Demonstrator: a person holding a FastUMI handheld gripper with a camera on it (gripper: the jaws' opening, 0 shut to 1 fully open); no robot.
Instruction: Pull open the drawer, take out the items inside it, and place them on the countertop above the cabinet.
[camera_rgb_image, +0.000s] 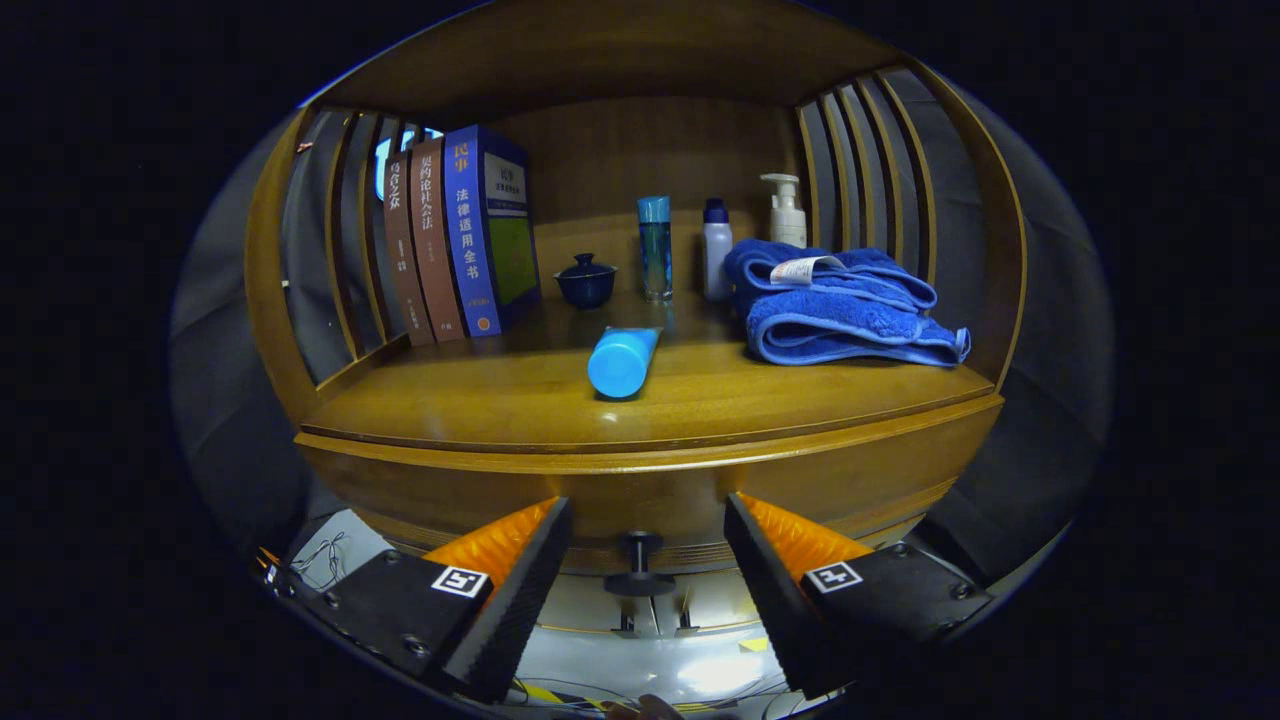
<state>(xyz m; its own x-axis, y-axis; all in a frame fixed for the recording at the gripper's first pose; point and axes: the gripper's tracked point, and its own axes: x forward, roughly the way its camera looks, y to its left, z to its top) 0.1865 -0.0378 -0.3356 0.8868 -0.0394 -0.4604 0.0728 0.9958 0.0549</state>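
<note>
Gripper wide open right in front of the drawer knob, drawer looks closed

The knob sits between the two fingers with neither one touching it, so nothing's grabbed. Up on the desk a blue tube lies near the front edge, a folded blue towel to its right. Farther back: three books standing on the left, a small dark lidded cup, a tall blue bottle, a white bottle and a pump bottle.
</note>
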